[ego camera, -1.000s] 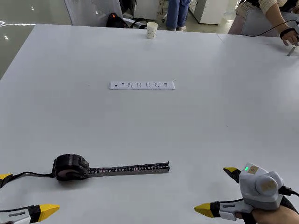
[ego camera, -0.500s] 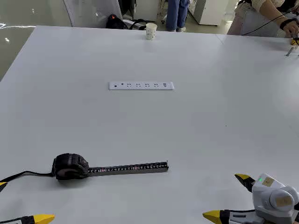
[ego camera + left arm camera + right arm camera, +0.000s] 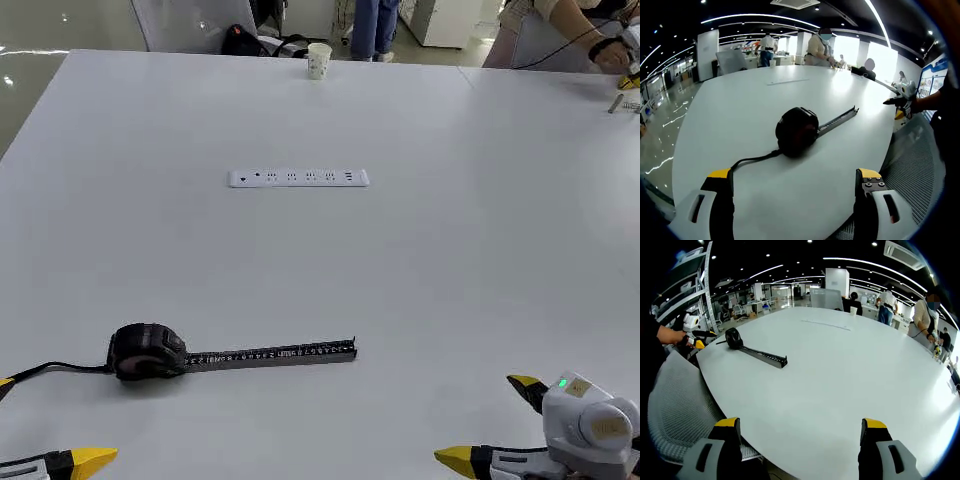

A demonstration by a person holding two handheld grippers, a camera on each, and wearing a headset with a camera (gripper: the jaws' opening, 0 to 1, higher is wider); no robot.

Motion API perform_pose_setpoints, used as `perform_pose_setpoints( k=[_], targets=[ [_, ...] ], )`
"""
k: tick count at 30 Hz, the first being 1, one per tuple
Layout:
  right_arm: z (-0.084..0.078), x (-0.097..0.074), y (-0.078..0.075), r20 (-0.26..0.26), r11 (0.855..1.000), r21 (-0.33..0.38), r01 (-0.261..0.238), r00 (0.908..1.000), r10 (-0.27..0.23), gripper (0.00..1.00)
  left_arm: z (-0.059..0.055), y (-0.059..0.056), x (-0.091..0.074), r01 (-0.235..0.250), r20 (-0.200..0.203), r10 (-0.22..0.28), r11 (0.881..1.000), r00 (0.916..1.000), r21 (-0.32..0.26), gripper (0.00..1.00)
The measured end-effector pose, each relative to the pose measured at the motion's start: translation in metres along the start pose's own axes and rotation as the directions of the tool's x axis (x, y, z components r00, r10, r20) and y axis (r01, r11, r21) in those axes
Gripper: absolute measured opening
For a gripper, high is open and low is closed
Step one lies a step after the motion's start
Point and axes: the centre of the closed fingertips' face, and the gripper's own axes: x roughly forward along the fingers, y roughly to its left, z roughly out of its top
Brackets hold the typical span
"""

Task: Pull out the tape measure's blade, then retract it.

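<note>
Head view: paper cup (image 3: 318,60), contents unseen; tape measure (image 3: 147,351) blade (image 3: 272,354) out; left claw (image 3: 794,175), right claw (image 3: 800,423) spread, empty.

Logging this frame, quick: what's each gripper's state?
Left gripper: open, holding nothing.
Right gripper: open, holding nothing.

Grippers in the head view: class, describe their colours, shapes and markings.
The right gripper has two tapering black fingers with yellow tips, set on pale grey bases. The left gripper looks the same: grey base, black fingers, yellow tips.
</note>
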Motion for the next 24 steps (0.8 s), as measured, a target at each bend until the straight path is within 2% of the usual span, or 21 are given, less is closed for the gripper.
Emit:
perform_pose_setpoints(
  k=[2, 4, 7, 14, 19, 24],
  targets=[
    [-0.001, -0.001, -0.001, -0.005, 1.0, -0.022, 0.006, 1.0, -0.006, 0.99, 0.0, 0.003, 0.0, -0.012, -0.001, 0.012, 1.0, 0.9999, 0.015, 0.99],
    [0.0, -0.001, -0.002, -0.004, 1.0, -0.021, 0.007, 1.0, -0.008, 0.99, 0.005, 0.009, 0.0, -0.045, 0.02, 0.044, 0.998, 0.9988, 0.048, 0.99],
    [0.0, -0.002, -0.002, -0.003, 0.999, -0.042, 0.006, 1.0, -0.006, 0.99, 0.005, 0.008, 0.0, -0.041, 0.012, 0.041, 0.999, 0.9991, 0.03, 0.99],
    [0.008, 0.0, -0.005, -0.006, 0.995, -0.102, -0.007, 1.0, 0.006, 0.99, 0.008, 0.007, 0.003, -0.041, -0.003, 0.041, 0.998, 0.9991, 0.04, 0.99],
    [0.013, 0.004, -0.008, -0.028, 0.991, -0.134, -0.022, 0.9994, 0.018, 0.99, 0.018, -0.002, 0.008, -0.033, 0.018, 0.033, 0.999, 0.9993, 0.026, 0.99],
    [0.019, 0.009, -0.012, -0.051, 0.987, -0.157, -0.038, 0.9983, 0.03, 0.99, 0.023, -0.017, 0.019, -0.02, 0.012, 0.019, 0.999, 0.9997, 0.034, 0.99]
  ],
)
